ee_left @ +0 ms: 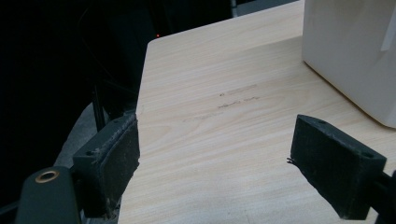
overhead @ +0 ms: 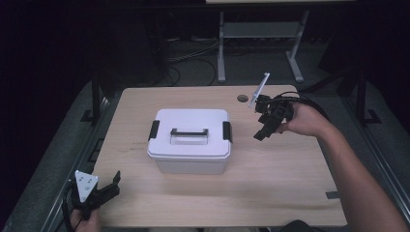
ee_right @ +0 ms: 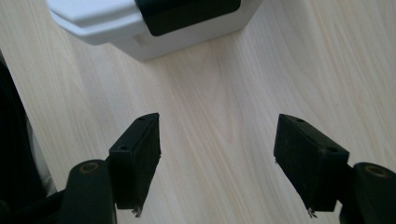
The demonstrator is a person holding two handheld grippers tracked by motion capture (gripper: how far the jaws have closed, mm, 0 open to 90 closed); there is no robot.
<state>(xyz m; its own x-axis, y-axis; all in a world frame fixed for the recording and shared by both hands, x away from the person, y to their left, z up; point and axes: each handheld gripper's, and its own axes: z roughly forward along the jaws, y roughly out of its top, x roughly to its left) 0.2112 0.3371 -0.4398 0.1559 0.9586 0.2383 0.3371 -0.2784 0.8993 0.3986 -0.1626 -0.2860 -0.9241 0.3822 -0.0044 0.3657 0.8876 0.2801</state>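
Observation:
A white lidded storage box point(overhead: 189, 140) with a black top handle point(overhead: 188, 132) and a black latch on each end stands in the middle of the wooden table point(overhead: 270, 183). My right gripper point(overhead: 261, 134) hovers just right of the box, pointing down and toward its right latch point(overhead: 226, 131); its jaws stand open over bare wood. In the right gripper view the open right gripper point(ee_right: 217, 158) faces the box's end and latch point(ee_right: 187, 13). My left gripper point(overhead: 114, 182) rests open at the table's front left corner, away from the box. In the left gripper view the left gripper point(ee_left: 215, 163) has the box's wall point(ee_left: 355, 51) to its right.
A round cable hole point(overhead: 242, 98) lies in the tabletop behind the right gripper. Beyond the table stand a white desk frame point(overhead: 261, 34) and floor cables. Bare wood lies in front of the box and to its right.

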